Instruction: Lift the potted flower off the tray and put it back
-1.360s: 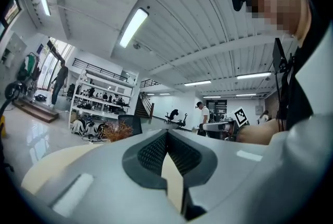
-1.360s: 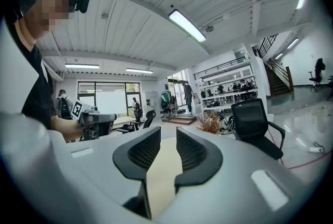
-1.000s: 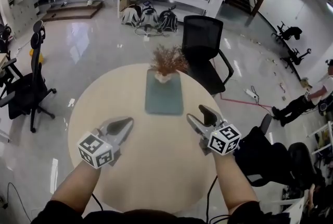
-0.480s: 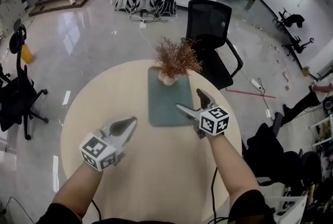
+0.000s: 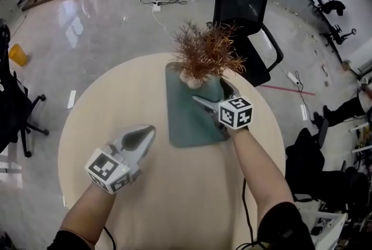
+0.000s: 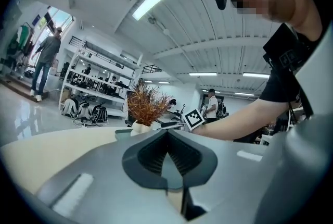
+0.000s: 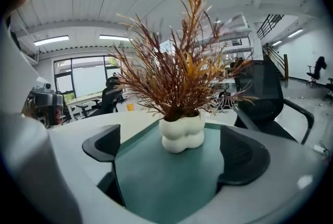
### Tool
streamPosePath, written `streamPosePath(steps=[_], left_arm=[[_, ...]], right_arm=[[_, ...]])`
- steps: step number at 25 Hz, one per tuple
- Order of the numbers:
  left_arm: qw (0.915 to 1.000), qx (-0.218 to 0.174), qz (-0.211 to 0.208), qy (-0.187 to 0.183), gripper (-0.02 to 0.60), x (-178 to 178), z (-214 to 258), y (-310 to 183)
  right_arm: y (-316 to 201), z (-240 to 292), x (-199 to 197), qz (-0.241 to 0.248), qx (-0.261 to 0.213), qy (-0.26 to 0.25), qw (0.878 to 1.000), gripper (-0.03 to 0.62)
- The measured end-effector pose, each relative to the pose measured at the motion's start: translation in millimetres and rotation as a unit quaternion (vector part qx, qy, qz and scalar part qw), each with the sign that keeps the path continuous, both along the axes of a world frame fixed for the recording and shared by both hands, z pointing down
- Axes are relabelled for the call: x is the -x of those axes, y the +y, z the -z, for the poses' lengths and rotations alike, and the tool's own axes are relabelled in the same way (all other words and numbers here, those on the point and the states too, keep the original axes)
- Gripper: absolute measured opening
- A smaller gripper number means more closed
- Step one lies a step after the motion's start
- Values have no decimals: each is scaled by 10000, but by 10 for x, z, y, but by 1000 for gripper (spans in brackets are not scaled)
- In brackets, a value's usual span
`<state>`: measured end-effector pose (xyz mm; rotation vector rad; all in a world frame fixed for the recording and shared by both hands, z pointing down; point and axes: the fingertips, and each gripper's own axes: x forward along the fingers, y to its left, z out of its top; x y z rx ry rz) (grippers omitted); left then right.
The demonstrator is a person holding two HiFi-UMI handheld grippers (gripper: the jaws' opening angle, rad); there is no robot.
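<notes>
Though idle for this step, logging nearest first: left gripper (image 5: 150, 128), claw pressed together on nothing, low over the near part of the round table (image 5: 174, 196), well short of the tray.

Next out: right gripper (image 5: 209, 90) over the teal tray (image 5: 189, 121), claw spread wide, jaws just been opening, aimed at the potted flower (image 5: 202, 54). No contact. Puts the white lobed pot (image 7: 182, 134) just ahead of the pad tips, not yet between them.

Farthest: potted flower upright on the far end of the tray, tray flat on the table.

Progress, as a judgement: early. Approach nearly done. Grip, lift off the tray and set-down back on it all left to do.

View differences:
- Head view only: whole layout, both grippers at once, pot placed at the tray's far end, black office chair (image 5: 241, 4) beyond the table. Buries most of the pot under the rust-coloured dried foliage, so gives no read on the gap from pads to pot.
- Right gripper view: fills that in. Whole pot seen, seated on the tray, clear of both pads, nothing clamped.
- Left gripper view: confirms closed pads with nothing in them. Adds a side look at the plant, with the right gripper's marker cube (image 6: 193, 119) near it and a bare forearm behind.
</notes>
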<state>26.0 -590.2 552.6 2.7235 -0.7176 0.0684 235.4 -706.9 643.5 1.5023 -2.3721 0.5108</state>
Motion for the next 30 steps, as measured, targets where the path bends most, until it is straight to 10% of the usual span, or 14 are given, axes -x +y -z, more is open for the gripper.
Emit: streamPosePath(steps=[30], left_arm=[[9985,-159,-147,502,-2,36,-231,-190]], right_arm=[[-910,-354,243,90,-94,45,9999,509]])
